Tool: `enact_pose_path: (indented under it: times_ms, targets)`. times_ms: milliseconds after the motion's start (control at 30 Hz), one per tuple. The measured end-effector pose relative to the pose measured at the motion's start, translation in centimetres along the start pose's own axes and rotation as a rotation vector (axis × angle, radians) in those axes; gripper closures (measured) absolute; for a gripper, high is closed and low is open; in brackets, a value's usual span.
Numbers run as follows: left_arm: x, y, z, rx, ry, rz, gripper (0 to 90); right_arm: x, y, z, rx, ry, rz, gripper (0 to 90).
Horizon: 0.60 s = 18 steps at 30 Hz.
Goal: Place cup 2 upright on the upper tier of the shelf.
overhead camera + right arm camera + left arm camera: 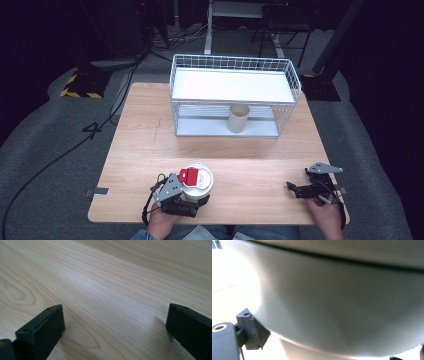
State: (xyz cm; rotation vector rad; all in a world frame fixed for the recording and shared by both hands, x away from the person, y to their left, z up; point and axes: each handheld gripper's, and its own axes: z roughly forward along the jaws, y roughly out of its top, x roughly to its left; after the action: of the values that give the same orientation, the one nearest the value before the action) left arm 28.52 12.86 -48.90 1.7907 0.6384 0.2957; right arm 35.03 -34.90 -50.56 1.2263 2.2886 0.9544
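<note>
Premises: a laboratory or recording studio, not a home. Evidence: a light wooden table (150, 130) stands alone on grey carpet (45, 145) amid dark surroundings; black cables (60, 155) trail across the floor; a stand base with yellow-and-black hazard striping (80, 86) sits beside it; a white metal desk frame (240, 20) stands behind.

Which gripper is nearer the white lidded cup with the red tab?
Left. The left gripper is closed around the cup; the right gripper rests open on the table, far to its right.
</note>
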Motion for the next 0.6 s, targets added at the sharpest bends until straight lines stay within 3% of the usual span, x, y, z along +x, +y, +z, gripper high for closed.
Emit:
enact_pose_path:
  times_ms: [267, 400, 600]
  targets:
    - [-0.1, 0.4, -0.4, 0.013, 0.014, -0.003, 9.6, 0.0, 0.0, 0.0, 0.000, 0.000, 0.000, 2.2]
    - [-0.2, 0.8, -0.9, 0.001, 0.030, 0.020, 9.7, 0.0, 0.0, 0.0, 0.000, 0.000, 0.000, 2.2]
    - [-0.3, 1.4, -1.4, -0.015, 0.039, 0.013, 9.8, 0.0, 0.0, 0.0, 0.000, 0.000, 0.000, 2.1]
